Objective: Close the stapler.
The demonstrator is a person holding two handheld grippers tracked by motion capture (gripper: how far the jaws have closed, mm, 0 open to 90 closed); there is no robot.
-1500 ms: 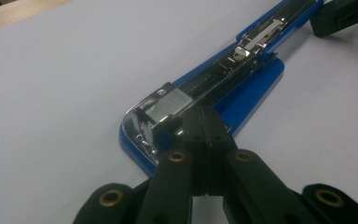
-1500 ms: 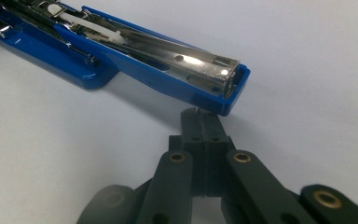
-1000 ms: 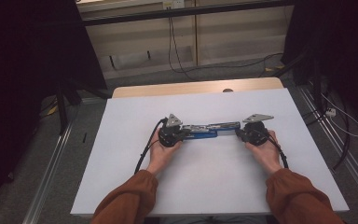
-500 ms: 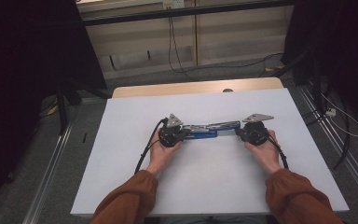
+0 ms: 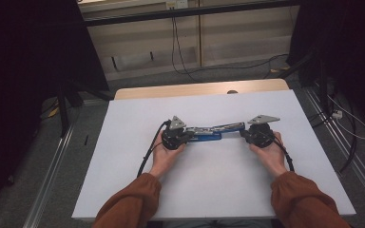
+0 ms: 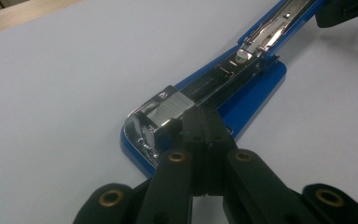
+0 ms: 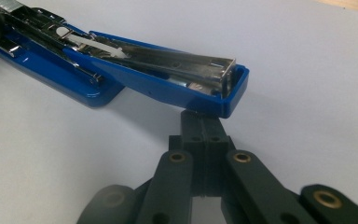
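While spread open end to end near the middle of the white desk (image 5: 123,142), blue plastic stapler with a bright metal staple channel (image 5: 208,132), flat on the sheet between two hands. Left gripper (image 5: 186,134) at the stapler's left end, jaws pressed together, closed tips against the metal head and its silver block of staples (image 6: 170,108) just above the blue base (image 6: 256,95). Right gripper (image 5: 244,132) at the stapler's right end, jaws likewise pressed together, tips under the squared end of the raised blue top arm (image 7: 168,79); whether touching or merely beneath, impossible to tell. Nothing pinched between either pair of jaws. Left hand (image 5: 164,154) and right hand (image 5: 272,153) wrapped around the black gripper bodies, rust-orange sleeves (image 5: 128,209) entering from the near edge. Grey three-cornered plate (image 5: 263,118) atop the right gripper. Pale wooden strip (image 5: 199,89) along the desk's far edge, black cables (image 5: 180,52) on the grey floor beyond.
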